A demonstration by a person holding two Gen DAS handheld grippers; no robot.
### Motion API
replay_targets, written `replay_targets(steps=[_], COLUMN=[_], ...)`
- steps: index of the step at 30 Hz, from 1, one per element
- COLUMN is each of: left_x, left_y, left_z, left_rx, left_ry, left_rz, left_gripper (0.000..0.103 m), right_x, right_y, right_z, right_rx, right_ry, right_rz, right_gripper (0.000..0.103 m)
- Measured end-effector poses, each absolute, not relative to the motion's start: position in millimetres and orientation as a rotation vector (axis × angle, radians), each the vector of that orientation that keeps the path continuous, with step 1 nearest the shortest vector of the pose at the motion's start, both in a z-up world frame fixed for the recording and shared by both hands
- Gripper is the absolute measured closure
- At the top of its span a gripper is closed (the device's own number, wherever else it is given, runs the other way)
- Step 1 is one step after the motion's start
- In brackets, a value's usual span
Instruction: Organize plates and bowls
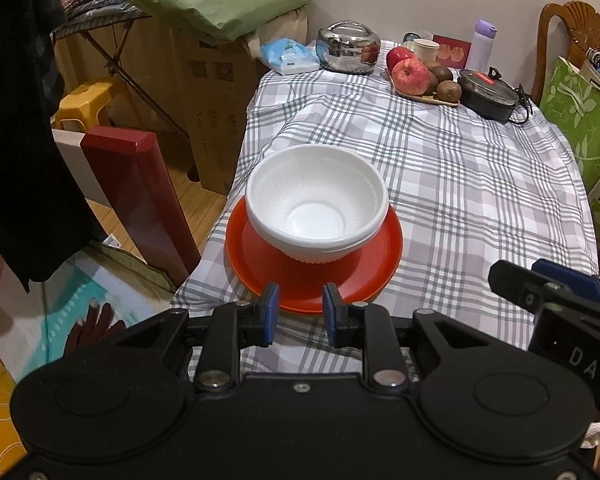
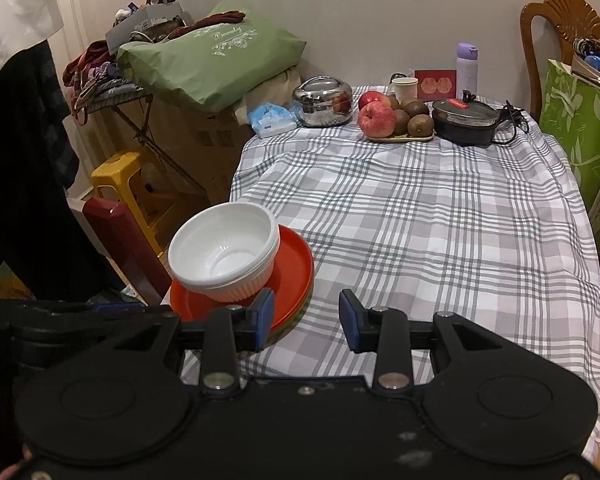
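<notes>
A stack of white ribbed bowls (image 1: 316,208) sits nested on the red plates (image 1: 312,280) at the near left of the table, on the grey plaid tablecloth (image 1: 460,184). From the right wrist view a greenish plate edge shows under the red ones (at least two plates, the exact count unclear). The left gripper (image 1: 300,312) hovers just short of the near rim of the plates, its blue pads narrowly apart with nothing between them. The right gripper (image 2: 306,314) stands just right of the stack, jaws parted a little wider and empty. Far across the table lie apples (image 2: 376,118) and kiwis on a tray, a steel pot (image 2: 322,100) and a black electric pan (image 2: 464,120).
</notes>
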State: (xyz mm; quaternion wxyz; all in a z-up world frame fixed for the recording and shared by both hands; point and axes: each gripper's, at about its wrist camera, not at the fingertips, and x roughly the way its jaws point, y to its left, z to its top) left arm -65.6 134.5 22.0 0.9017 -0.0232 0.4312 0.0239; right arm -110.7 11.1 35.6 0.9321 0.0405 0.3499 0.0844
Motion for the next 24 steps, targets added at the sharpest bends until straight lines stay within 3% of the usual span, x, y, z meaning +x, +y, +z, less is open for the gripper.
replay_targets(steps=[24], left_x=[-65.6], left_y=[132.3], left_z=[20.3], left_rx=[-0.021], left_ry=[0.889], left_rz=[0.058], left_gripper=[0.071], right_x=[-107.1], right_y=[11.6], right_z=[30.6], right_rx=[0.069], right_ry=[0.742], right_rz=[0.179], right_gripper=[0.06])
